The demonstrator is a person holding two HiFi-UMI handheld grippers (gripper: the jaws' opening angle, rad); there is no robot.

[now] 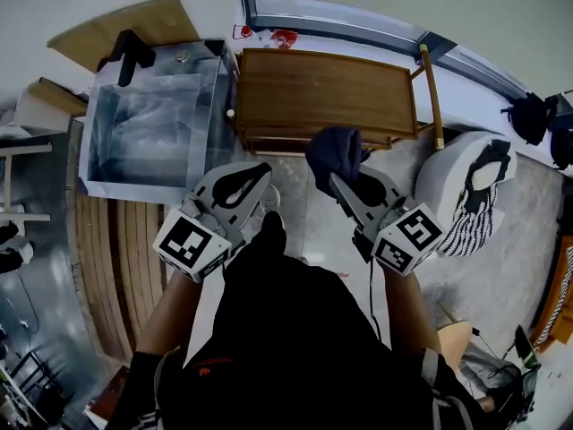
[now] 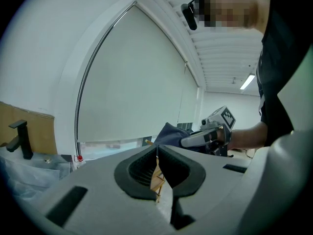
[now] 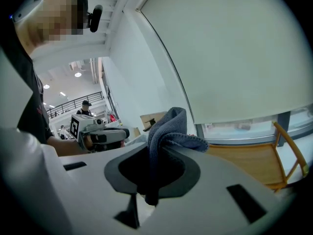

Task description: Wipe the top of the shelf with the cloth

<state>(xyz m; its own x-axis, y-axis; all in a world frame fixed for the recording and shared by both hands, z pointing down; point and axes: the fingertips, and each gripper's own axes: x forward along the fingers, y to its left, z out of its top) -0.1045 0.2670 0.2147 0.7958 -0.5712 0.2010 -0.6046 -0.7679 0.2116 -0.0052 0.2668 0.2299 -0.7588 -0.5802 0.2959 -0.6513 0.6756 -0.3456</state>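
The wooden shelf [image 1: 322,97] stands ahead against the window wall, its flat brown top bare. My right gripper [image 1: 338,179] is shut on a dark blue cloth [image 1: 335,153], held in the air just in front of the shelf's near edge. In the right gripper view the cloth [image 3: 164,133] bunches up between the jaws, with the shelf top [image 3: 252,159] beyond at the right. My left gripper [image 1: 257,176] hovers beside it to the left, shut with nothing held. The left gripper view shows its jaws [image 2: 156,151] closed, and the right gripper [image 2: 209,132] with the cloth [image 2: 170,132] ahead.
A clear plastic bin [image 1: 148,128] stands close against the shelf's left side. A black-and-white striped cushion [image 1: 470,191] lies to the right. Cardboard [image 1: 134,25] leans at the back left. Wooden slats [image 1: 116,258] lie on the floor at the left.
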